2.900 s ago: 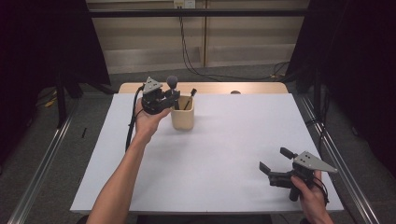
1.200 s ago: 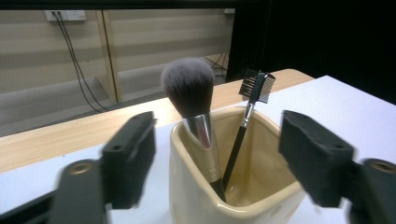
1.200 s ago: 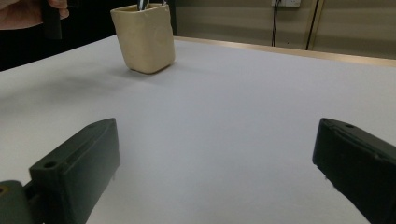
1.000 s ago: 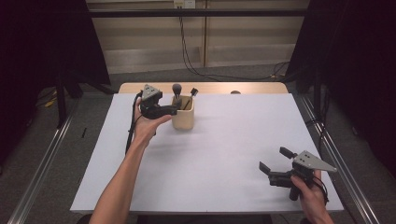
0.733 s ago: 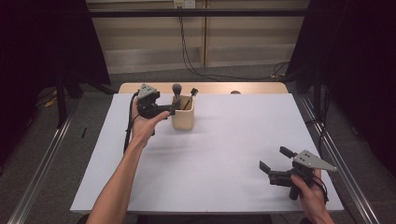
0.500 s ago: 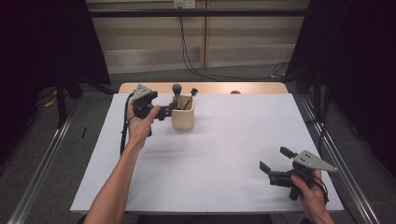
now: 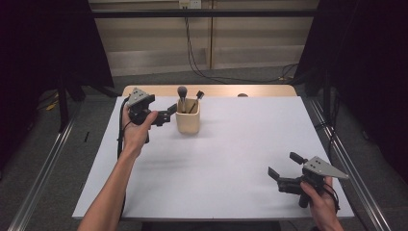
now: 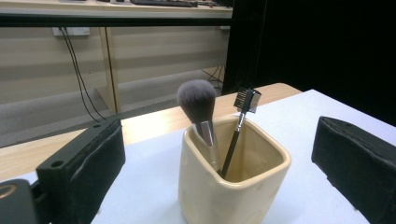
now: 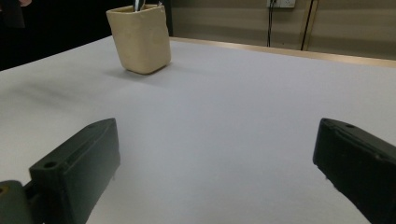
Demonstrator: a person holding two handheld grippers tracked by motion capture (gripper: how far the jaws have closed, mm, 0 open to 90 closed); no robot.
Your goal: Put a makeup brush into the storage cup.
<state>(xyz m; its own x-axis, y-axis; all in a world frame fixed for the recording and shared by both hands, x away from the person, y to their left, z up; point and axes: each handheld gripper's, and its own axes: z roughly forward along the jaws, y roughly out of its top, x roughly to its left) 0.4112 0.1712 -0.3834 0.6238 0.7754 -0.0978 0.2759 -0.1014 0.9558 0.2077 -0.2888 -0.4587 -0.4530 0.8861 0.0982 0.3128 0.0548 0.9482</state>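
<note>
A cream square cup (image 7: 187,122) stands at the back left of the white table (image 7: 231,159). In it stand a fluffy makeup brush (image 7: 182,91) and a small brow comb (image 7: 198,95). My left gripper (image 7: 167,114) hovers just left of the cup and points at it. Its jaws have just been opening, stand open, and nothing is between them. In the left gripper view, the cup (image 8: 233,186), brush (image 8: 197,100) and comb (image 8: 246,100) sit just ahead of the gripper (image 8: 217,154). My right gripper (image 7: 284,166) rests open at the front right, nothing held, with the cup (image 9: 140,39) far ahead.
A wooden strip (image 7: 264,90) runs along the table's far edge, with cables (image 7: 192,48) hanging on the wall behind. Metal rails (image 7: 43,178) flank the table on both sides. Dark curtains stand left and right.
My left gripper has drawn back to the left from the cup and risen slightly. The brush stays in the cup. The right gripper has kept still.
</note>
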